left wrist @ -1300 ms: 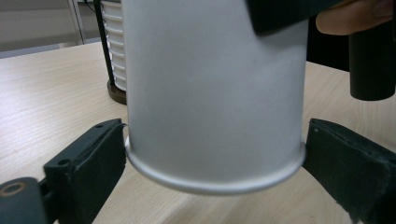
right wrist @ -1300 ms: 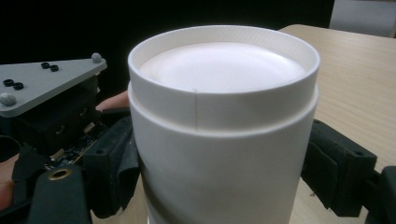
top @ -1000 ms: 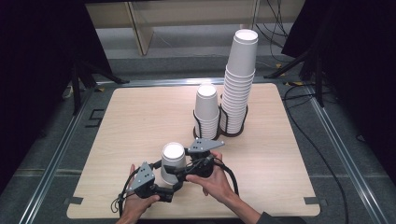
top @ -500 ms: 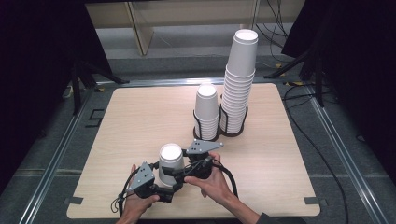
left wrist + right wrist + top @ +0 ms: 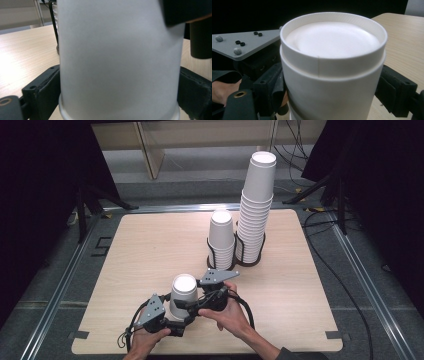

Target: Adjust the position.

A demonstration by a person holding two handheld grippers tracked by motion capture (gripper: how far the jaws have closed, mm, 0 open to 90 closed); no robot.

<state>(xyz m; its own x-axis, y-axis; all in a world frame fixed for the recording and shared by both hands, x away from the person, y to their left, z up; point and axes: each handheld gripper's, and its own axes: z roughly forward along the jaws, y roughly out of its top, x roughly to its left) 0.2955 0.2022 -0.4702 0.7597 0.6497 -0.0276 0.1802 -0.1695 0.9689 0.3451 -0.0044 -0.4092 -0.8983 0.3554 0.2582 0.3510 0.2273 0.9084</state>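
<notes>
Closing on the cup (image 5: 183, 296), the left gripper (image 5: 176, 319) jaws flank its base; right gripper (image 5: 196, 304) jaws clamp it higher up.

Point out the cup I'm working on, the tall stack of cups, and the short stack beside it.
Cup (image 5: 183, 295): high view, on its side wall.
Tall stack of cups (image 5: 257, 195): high view, on the upper cups' wall.
Short stack of cups (image 5: 222, 237): high view, on the top cup's wall.
</notes>
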